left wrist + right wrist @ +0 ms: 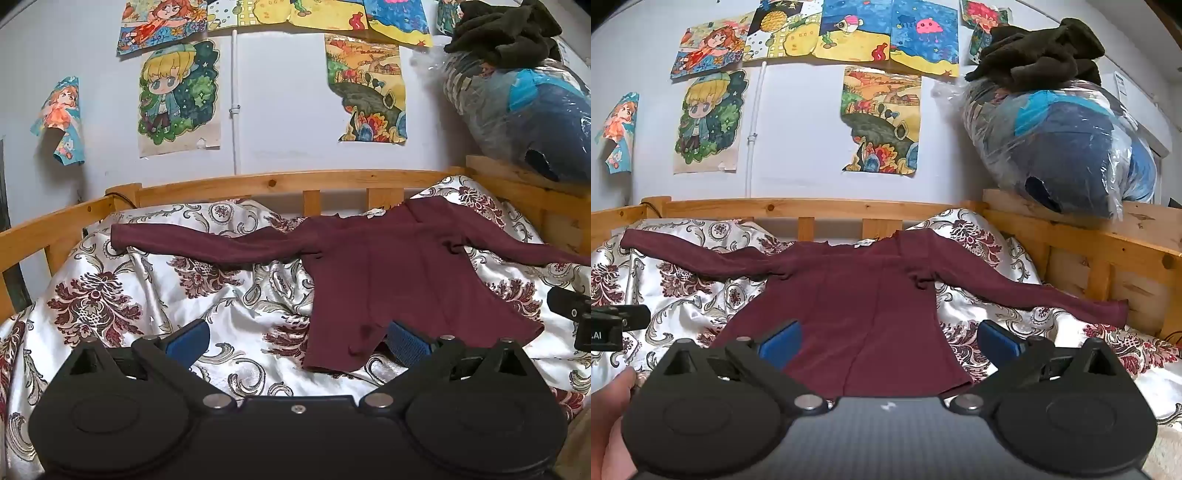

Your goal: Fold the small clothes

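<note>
- Nearest to the camera in both views is the gripper body itself; the left gripper (298,341) and the right gripper (891,341) both have their blue fingers wide apart, and nothing is between them.
- Just ahead lies the maroon long-sleeved shirt (849,299), spread flat on the flowered bedcover (110,295) of the bed, hem toward the grippers and collar toward the wooden rail (280,181).
- Its body runs lengthwise away from the grippers, while the two sleeves stretch sideways, so the widest line of the shirt goes from left to right.
- From the right gripper the shirt is straight in front: the hem lies between its fingers, with the left blue finger (781,345) over the cloth and the right one over bare bedcover beside the hem corner.
- From the left gripper the shirt lies ahead and to the right; only its right finger (408,341) is at the lower left hem corner, perhaps touching it.
- The left sleeve (192,247) reaches far to the left, well apart from the left gripper, and its cuff is near the rail.
- The right sleeve (1034,295) ends near the side rail, ahead and right of the right gripper.
- I judge that folding is not begun; each sleeve belongs to the gripper on its side.
</note>
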A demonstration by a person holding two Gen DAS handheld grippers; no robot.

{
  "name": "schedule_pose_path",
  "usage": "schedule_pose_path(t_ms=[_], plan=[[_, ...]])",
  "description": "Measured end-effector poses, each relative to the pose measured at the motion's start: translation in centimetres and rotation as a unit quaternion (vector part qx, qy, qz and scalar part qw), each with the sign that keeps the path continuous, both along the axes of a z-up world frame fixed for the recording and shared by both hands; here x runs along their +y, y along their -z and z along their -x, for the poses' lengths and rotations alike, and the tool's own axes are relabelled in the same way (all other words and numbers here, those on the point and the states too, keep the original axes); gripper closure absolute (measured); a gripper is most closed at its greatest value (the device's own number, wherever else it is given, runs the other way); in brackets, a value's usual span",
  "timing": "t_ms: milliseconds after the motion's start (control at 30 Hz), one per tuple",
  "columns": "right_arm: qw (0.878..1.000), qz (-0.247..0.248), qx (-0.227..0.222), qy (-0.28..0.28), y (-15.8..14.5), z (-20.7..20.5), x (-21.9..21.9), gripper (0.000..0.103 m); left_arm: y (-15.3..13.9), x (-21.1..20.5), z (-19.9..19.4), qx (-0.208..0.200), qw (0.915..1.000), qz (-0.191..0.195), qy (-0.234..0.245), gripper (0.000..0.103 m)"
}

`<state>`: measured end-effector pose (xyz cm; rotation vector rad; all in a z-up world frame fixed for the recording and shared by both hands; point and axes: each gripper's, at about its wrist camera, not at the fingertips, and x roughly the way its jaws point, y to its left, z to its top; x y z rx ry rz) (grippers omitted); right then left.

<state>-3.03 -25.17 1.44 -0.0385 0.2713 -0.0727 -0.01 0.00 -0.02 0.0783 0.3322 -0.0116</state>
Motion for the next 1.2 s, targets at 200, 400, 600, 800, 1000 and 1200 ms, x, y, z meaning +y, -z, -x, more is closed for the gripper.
schedule_pose_path(t_ms=[200, 400, 600, 800, 1000, 1200], plan=[[1.000, 0.002, -0.001, 0.000, -0.02, 0.02, 0.05, 0.000, -0.08, -0.06, 0.06, 0.000, 1.0000, 0.002, 0.000, 0.001], [1.000, 0.001, -0.001, -0.001, -0.03, 0.03, 0.04, 0.000, 0.02, -0.11, -0.13, 0.003, 1.0000, 0.006, -0.002, 0.001], [1.000, 0.001, 0.000, 0.000, -0.03, 0.00, -0.02, 0.000, 0.15, 0.24, -0.15, 0.007, 0.9999, 0.014, -0.003, 0.001], [1.000, 0.000, 0.000, 0.000, -0.08, 0.06, 0.06, 0.000, 0.02, 0.35, -0.11, 0.008, 0.9998, 0.017, -0.003, 0.001], [1.000, 0.000, 0.000, 0.000, -0.13, 0.09, 0.10, 0.000, 0.04, 0.42, -0.13, 0.009, 0.9998, 0.017, -0.003, 0.001], [1.000, 0.000, 0.000, 0.000, -0.05, 0.11, 0.17, 0.000, 0.04, 0.44, -0.13, 0.009, 0.9998, 0.017, -0.003, 0.001]])
